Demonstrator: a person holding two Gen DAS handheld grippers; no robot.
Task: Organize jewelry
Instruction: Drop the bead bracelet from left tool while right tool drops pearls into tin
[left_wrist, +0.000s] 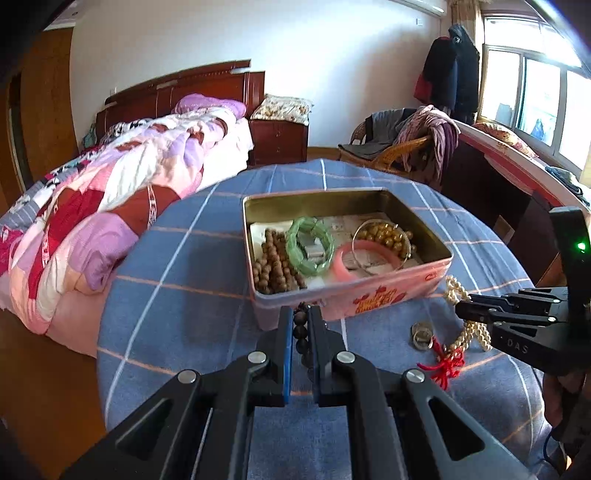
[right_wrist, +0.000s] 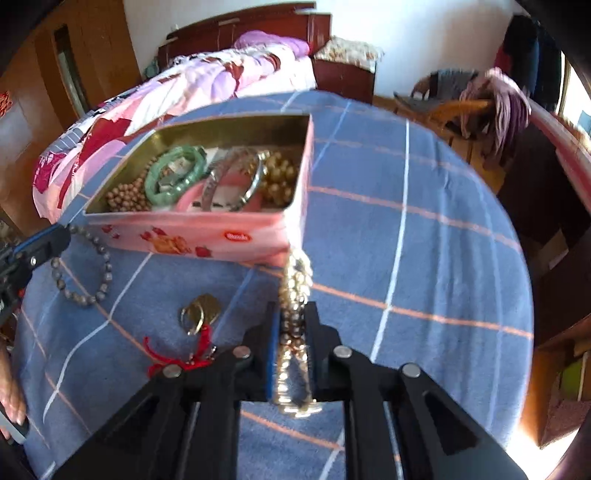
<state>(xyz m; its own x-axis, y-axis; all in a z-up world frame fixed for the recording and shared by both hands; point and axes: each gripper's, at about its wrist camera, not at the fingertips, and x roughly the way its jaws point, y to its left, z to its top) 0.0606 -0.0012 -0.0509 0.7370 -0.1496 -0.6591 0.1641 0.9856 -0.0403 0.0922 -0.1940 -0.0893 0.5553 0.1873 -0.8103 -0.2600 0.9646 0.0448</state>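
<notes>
Left wrist view: left gripper (left_wrist: 300, 314) is closed on a dark bead bracelet (left_wrist: 301, 334), just short of the near wall of the tin (left_wrist: 439, 254).
Right wrist view: right gripper (right_wrist: 291, 314) is clamped on a pale pearl strand (right_wrist: 293, 295), close to the tin's near right corner.
Tin: sits on the blue checked cloth (left_wrist: 184, 258), straight ahead of both grippers; already filled with a green bangle (left_wrist: 310, 245), a pink bangle (left_wrist: 354, 260) and brown beads (left_wrist: 275, 264).
Key relation: the tin's opening lies ahead of and above both pairs of fingertips, so a lift over the wall is judged necessary before release.
Long axis: pearl strand runs along the right fingers, toward the tin.
Nearer hand: both about equally close; hard to rank.
Left on cloth: a ring with red cord (left_wrist: 439, 363), between the grippers.
Hard to make out: right view is blurred; most of the dark bracelet is hidden by the left fingers in the left view; the strand's tail is cut off behind the right fingers.
</notes>
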